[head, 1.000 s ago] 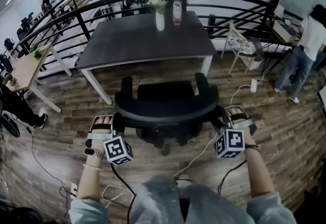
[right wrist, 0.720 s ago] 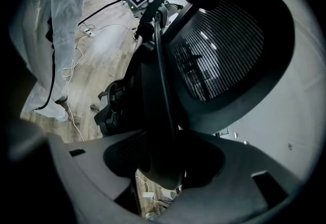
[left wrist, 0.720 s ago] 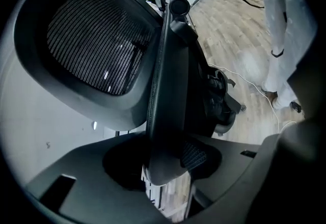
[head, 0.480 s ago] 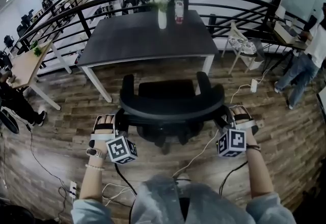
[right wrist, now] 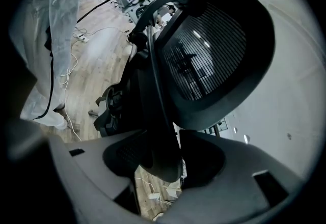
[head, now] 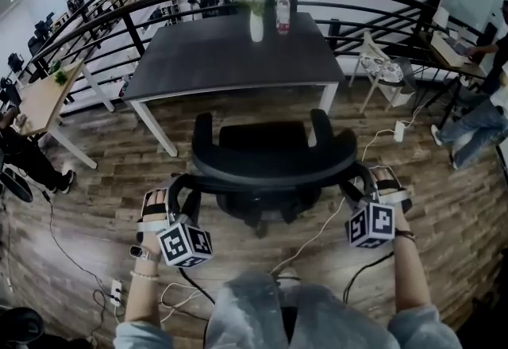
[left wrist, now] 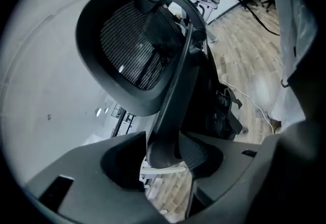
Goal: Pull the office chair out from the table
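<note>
While bracketing the chair (head: pixel 274 153) from behind, one hand-held gripper at each end of its back rim (head: pixel 274 175), letting go rather than hauling.

Chair: standing on the wood floor (head: pixel 95 205), facing the counter (head: pixel 222 62), keeping seat and both armrests wholly outside the counter's near edge, leaving a band of bare floor between the two. Sitting near the counter, not tucked under it.

Counter: carrying a vase (head: pixel 255 22) and a bottle (head: pixel 281 18) at its far side, well apart from the chair.

Left hand-held gripper (head: pixel 184 186): straddling the rim's left end, having just been opening its jaws, now holding them wide. Showing, in the left gripper view, the rim's edge passing down between the jaws with the ribbed pad lying bare beside it; pressing on nothing, as far as readable.

Right hand-held gripper (head: pixel 359 181): straddling the rim's right end, likewise having just been opening its jaws, now spreading them wide. Showing, in the right gripper view, the rim between the jaws with a dark gap on one side; gripping nothing.

Progress: judging the pull itself as done, or all but done, going by the chair's place clear of the counter. Judging the release as under way. Remaining, on this reading: drawing both hand-held grippers back off the rim without nudging the chair toward the counter; possibly rolling the chair a little further out, if needing more room.
</note>
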The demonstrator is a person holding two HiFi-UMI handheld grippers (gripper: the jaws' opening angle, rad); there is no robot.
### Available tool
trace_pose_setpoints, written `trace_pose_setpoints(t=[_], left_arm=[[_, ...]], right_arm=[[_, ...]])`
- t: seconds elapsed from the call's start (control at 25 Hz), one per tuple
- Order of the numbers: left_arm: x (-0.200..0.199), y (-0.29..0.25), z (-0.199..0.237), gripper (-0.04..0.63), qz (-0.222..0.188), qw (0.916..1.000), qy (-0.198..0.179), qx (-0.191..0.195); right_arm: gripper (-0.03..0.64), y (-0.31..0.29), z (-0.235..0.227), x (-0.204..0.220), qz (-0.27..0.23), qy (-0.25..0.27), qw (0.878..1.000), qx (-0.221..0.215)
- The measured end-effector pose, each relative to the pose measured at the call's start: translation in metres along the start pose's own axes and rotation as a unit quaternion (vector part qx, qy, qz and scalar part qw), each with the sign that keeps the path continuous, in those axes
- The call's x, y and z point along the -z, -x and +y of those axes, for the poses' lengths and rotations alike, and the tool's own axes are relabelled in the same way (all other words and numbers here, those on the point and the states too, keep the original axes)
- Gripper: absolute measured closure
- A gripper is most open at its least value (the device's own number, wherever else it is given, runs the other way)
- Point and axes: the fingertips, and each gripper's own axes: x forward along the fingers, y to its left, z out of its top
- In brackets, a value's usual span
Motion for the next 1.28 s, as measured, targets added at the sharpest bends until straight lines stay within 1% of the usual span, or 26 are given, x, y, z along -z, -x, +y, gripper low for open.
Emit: trace_pose_setpoints(t=[0.04,0.12,0.2,0.28,0.32,0.36,0.44,0.48,0.56,0.64,0.68,0.72,0.8,0.92,1.0,1.08,1.12,1.28], left_arm=[[-0.001,0.004,0.002,0.381,-0.004,0.9999,0.011,-0.007],[-0.006,0.014,0.011,0.416,-0.016,0.9986,0.041,-0.029],[-0.015,0.025,0.022,0.419,-0.035,0.9938,0.091,-0.053],[-0.027,0.036,0.034,0.433,-0.058,0.9848,0.146,-0.073],[-0.033,0.04,0.038,0.454,-0.07,0.9798,0.169,-0.08],[-0.038,0.044,0.041,0.473,-0.08,0.9749,0.189,-0.086],[-0.051,0.051,0.046,0.489,-0.099,0.9659,0.22,-0.093],[-0.057,0.055,0.049,0.489,-0.107,0.9622,0.231,-0.097],[-0.068,0.063,0.056,0.491,-0.116,0.9562,0.247,-0.107],[-0.077,0.07,0.062,0.533,-0.127,0.9498,0.262,-0.116],[-0.081,0.073,0.064,0.543,-0.132,0.9462,0.271,-0.117],[-0.083,0.076,0.066,0.556,-0.136,0.9423,0.282,-0.118],[-0.088,0.082,0.067,0.583,-0.145,0.9333,0.308,-0.115],[-0.095,0.088,0.066,0.583,-0.157,0.9207,0.34,-0.109],[-0.098,0.091,0.065,0.583,-0.162,0.9154,0.355,-0.1],[-0.104,0.093,0.062,0.583,-0.168,0.9102,0.37,-0.082],[-0.108,0.094,0.059,0.583,-0.172,0.9066,0.379,-0.071],[-0.121,0.096,0.046,0.583,-0.18,0.8923,0.413,-0.027]], right_arm=[[0.406,0.004,0.0,0.0,-0.003,-0.006,1.0,0.0],[0.416,0.013,-0.001,0.0,-0.009,-0.021,1.0,0.003],[0.425,0.021,-0.002,-0.002,-0.02,-0.044,0.999,0.01],[0.463,0.028,-0.004,-0.006,-0.036,-0.077,0.996,0.018],[0.463,0.032,-0.005,-0.01,-0.043,-0.097,0.994,0.021],[0.464,0.035,-0.006,-0.014,-0.051,-0.116,0.992,0.023],[0.497,0.042,-0.008,-0.022,-0.063,-0.156,0.985,0.027],[0.518,0.047,-0.01,-0.027,-0.071,-0.181,0.981,0.026],[0.548,0.057,-0.015,-0.04,-0.097,-0.236,0.967,0.028],[0.582,0.067,-0.022,-0.054,-0.129,-0.285,0.949,0.032],[0.594,0.072,-0.025,-0.061,-0.144,-0.305,0.941,0.033],[0.608,0.077,-0.027,-0.067,-0.157,-0.322,0.933,0.032],[0.611,0.085,-0.03,-0.077,-0.178,-0.347,0.92,0.031],[0.612,0.095,-0.034,-0.089,-0.202,-0.374,0.904,0.037],[0.612,0.101,-0.039,-0.096,-0.217,-0.398,0.89,0.043],[0.612,0.104,-0.042,-0.1,-0.228,-0.423,0.876,0.045],[0.612,0.104,-0.042,-0.101,-0.232,-0.432,0.87,0.044],[0.614,0.101,-0.037,-0.102,-0.237,-0.453,0.858,0.04]])
